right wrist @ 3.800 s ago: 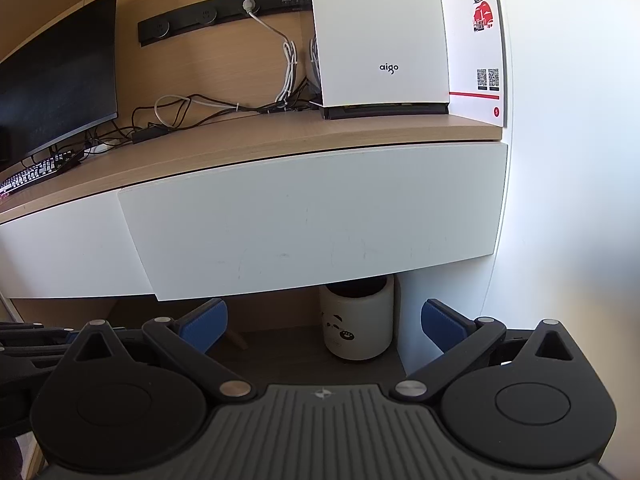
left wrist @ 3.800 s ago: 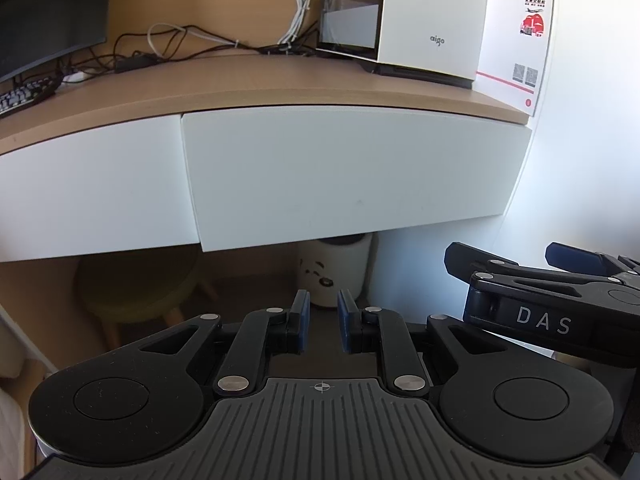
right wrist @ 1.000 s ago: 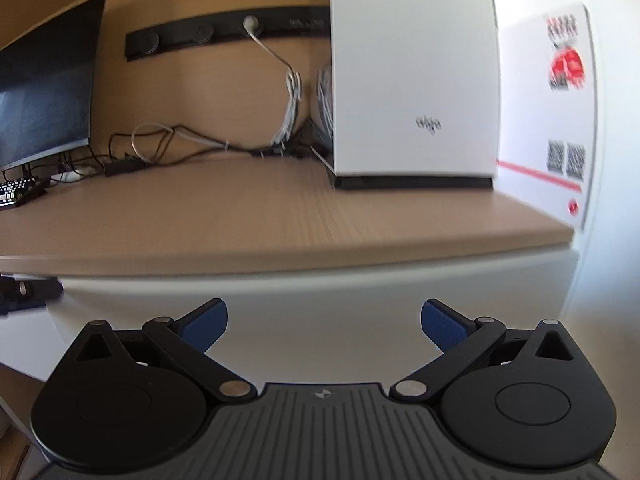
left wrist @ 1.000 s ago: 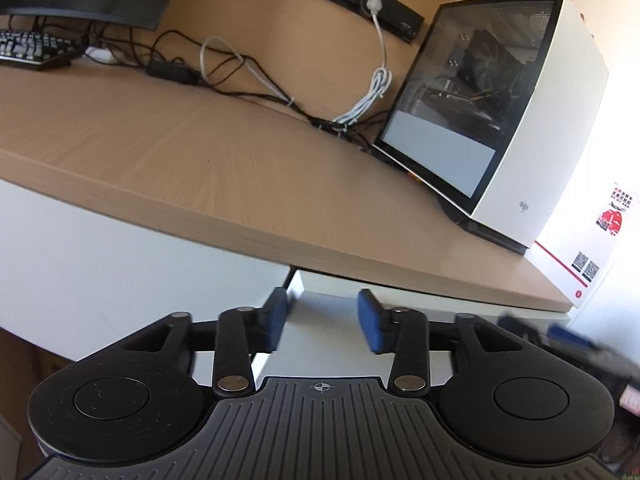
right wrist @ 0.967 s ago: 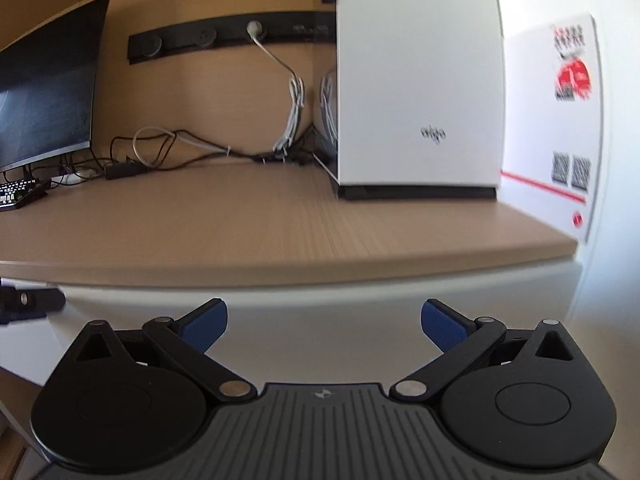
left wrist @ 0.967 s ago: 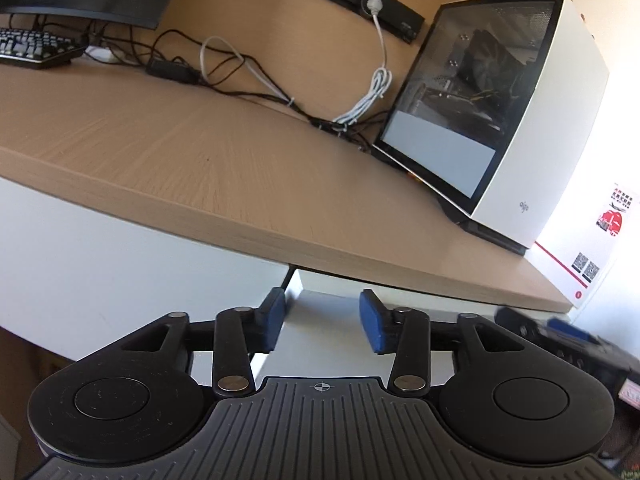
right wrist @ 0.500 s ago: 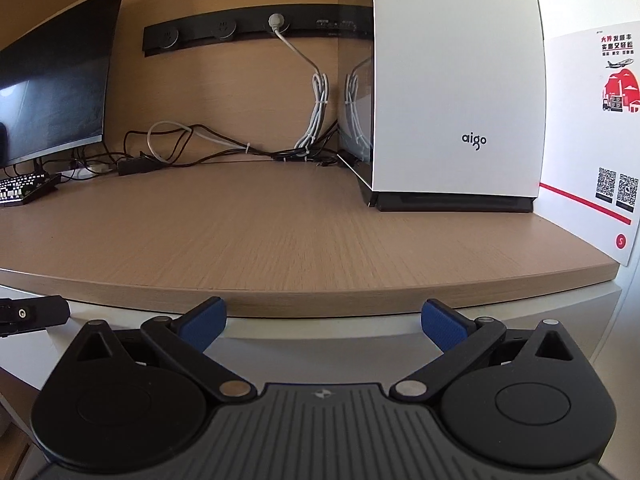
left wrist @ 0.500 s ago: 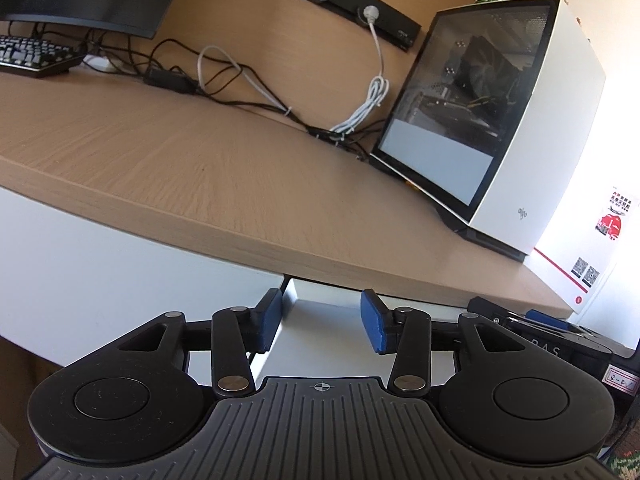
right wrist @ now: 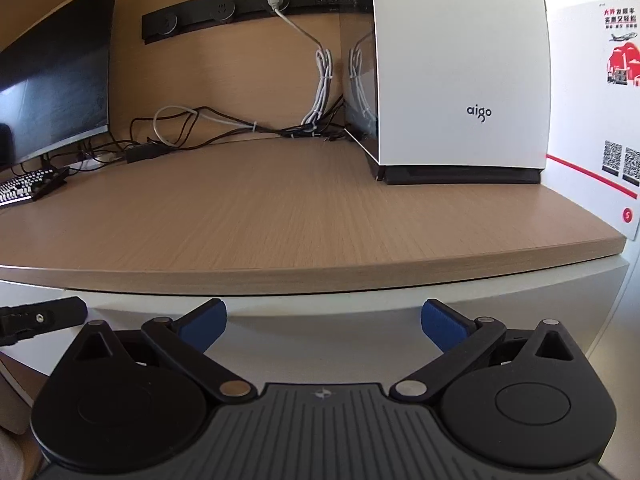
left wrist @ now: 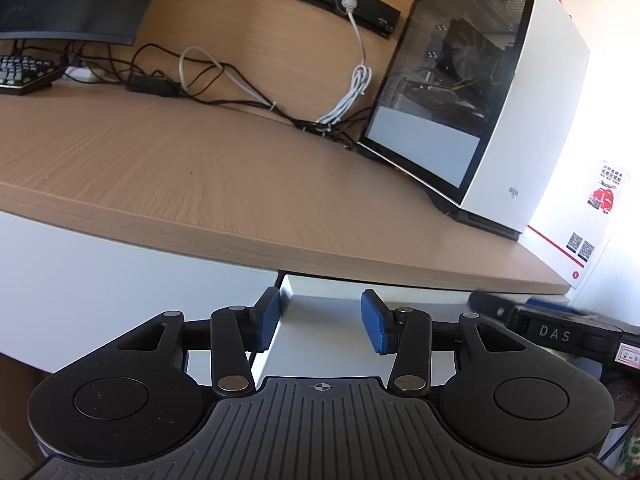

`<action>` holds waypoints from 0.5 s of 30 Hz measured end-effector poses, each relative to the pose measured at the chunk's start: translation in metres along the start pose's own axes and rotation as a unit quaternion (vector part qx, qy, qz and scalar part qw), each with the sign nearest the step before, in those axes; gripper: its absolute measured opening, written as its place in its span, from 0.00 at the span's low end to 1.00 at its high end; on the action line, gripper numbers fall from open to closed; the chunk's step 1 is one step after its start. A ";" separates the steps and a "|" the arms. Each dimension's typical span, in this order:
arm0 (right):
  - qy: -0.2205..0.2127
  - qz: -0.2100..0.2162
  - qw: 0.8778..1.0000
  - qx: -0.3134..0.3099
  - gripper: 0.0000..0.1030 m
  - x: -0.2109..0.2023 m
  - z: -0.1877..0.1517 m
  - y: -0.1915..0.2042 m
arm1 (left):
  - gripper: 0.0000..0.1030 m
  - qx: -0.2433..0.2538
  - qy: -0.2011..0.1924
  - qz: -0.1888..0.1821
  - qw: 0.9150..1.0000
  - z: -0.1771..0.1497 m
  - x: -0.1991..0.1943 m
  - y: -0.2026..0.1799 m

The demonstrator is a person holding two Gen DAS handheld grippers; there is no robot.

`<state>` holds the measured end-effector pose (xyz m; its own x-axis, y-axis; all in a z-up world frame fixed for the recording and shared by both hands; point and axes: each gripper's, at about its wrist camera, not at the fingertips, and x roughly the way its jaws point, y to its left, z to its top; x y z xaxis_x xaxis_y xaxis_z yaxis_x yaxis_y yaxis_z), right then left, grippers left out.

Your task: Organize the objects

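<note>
Both grippers are held low in front of a wooden tabletop (right wrist: 304, 216), level with the white drawer front (right wrist: 360, 332) beneath its edge. The left gripper (left wrist: 320, 322) is seen partly open, its blue pads (left wrist: 267, 318) spread around a corner of that drawer front, and nothing is gripped. The right gripper (right wrist: 323, 322) is spread wide and is likewise empty; its body is also seen at 3 o'clock in the left view. On the tabletop, a white computer case (right wrist: 460, 80) stands at 1 o'clock, a tangle of cables (right wrist: 240, 126) lies at 11 o'clock against the back panel, and a keyboard (right wrist: 28, 186) and a monitor (right wrist: 52, 80) are placed at 9 o'clock. No loose object to be organized can be picked out on the tabletop, so where the task's things are cannot be told; they may be inside the drawer. The task is judged to be at its very start: nothing is held or sorted, and everything is left to do.
</note>
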<state>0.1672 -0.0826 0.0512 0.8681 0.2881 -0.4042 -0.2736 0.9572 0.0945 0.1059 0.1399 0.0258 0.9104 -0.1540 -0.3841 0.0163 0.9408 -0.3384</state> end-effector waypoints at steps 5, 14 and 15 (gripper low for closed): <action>-0.032 -0.006 0.999 -0.016 1.00 0.001 0.006 0.008 | 0.46 -0.001 0.000 -0.002 1.000 0.000 0.000 0.001; 0.004 0.003 1.000 -0.027 1.00 0.012 0.009 0.017 | 0.46 0.010 0.002 -0.004 1.000 -0.002 -0.003 0.001; 0.005 0.003 1.000 -0.027 1.00 0.011 0.008 0.017 | 0.46 0.013 0.003 -0.004 1.000 -0.002 -0.004 0.000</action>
<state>0.1750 -0.0626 0.0563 0.8623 0.2924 -0.4134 -0.3000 0.9527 0.0480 0.1012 0.1398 0.0252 0.9080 -0.1635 -0.3858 0.0347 0.9469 -0.3195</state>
